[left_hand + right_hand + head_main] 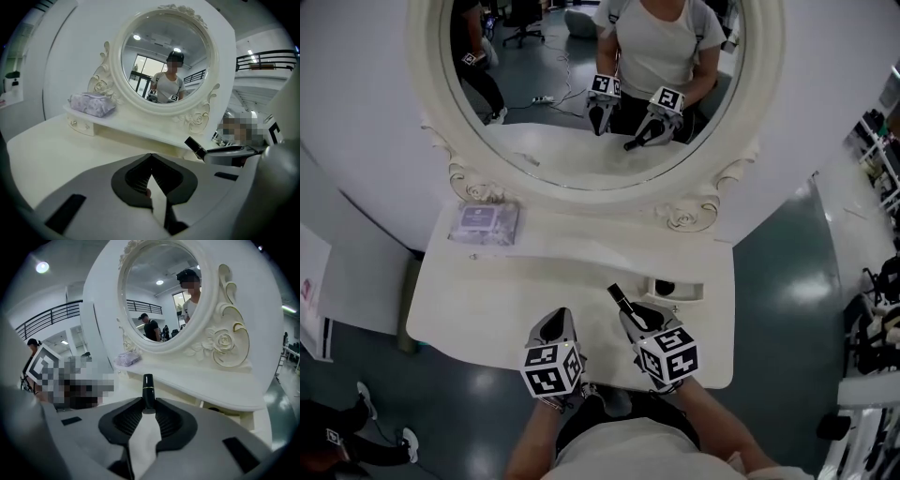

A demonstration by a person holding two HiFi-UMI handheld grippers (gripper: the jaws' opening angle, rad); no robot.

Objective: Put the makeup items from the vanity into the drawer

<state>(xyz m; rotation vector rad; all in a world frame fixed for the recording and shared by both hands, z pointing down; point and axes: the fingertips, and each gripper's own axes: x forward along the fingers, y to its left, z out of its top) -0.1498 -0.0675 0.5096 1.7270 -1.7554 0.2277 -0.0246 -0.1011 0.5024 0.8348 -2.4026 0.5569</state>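
**Lipstick in the right jaws, drawer standing open**

I am holding the lipstick [148, 389] in the right gripper [148, 405]. The jaws are clamping its lower end, and the rest of the tube is sticking out past the tips. It is hanging over the vanity [487, 300] top, close to the open drawer [686, 296] but not yet in it. The left gripper [151, 158] is sitting beside it with its jaws meeting at the tips and nothing between them.

I am judging the tube to be light and stiff. Its glossy black case with a thin gold band is probably slick, and being round it could swivel or squirt out of the pads. I am gripping it low on the base. A hold nearer the middle, below the band, looks steadier to me, and I am avoiding the cap end in case it pulls off.

Counting what I am seeing:
- one lipstick
- one lilac pack [484, 223] on the shelf left of the mirror [581, 75]
- one open drawer on the right, with something dark inside that I cannot identify
- one left drawer [82, 125], shut, with a knob
- one mirror
- two grippers
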